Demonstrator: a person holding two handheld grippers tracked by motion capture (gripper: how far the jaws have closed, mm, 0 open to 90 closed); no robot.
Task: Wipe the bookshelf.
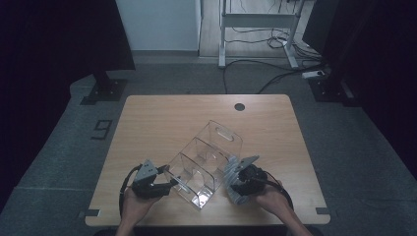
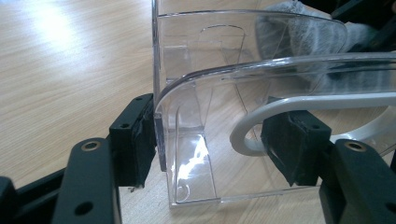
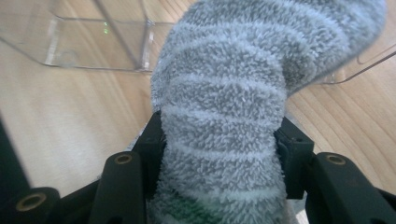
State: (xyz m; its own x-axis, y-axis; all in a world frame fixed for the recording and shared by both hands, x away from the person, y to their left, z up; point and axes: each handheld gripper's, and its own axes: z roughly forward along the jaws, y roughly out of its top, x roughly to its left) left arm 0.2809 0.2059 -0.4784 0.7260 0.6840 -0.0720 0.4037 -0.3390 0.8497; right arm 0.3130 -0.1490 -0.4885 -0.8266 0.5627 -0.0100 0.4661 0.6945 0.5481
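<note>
A clear plastic organizer (image 1: pixel 206 157) with several compartments lies at an angle on the wooden table (image 1: pixel 162 118), near the front. My left gripper (image 1: pixel 173 183) is at its near left corner. In the left gripper view its jaws straddle the organizer's (image 2: pixel 196 116) corner wall: one pad (image 2: pixel 137 140) lies against the outside, the other (image 2: pixel 292 144) stands apart inside, by a curved rim. My right gripper (image 1: pixel 244 183) is at the organizer's right side, shut on a grey striped fuzzy sock (image 3: pixel 224 93), which bulges up between the jaws (image 3: pixel 219 149). The sock (image 2: pixel 299 28) also shows through the plastic.
A dark cable hole (image 1: pixel 239 106) sits near the table's far edge. Behind the table stand a white desk frame (image 1: pixel 255 19), floor cables (image 1: pixel 275 73) and a dark stand base (image 1: pixel 105 88) at the left. Bare wood lies left and beyond the organizer.
</note>
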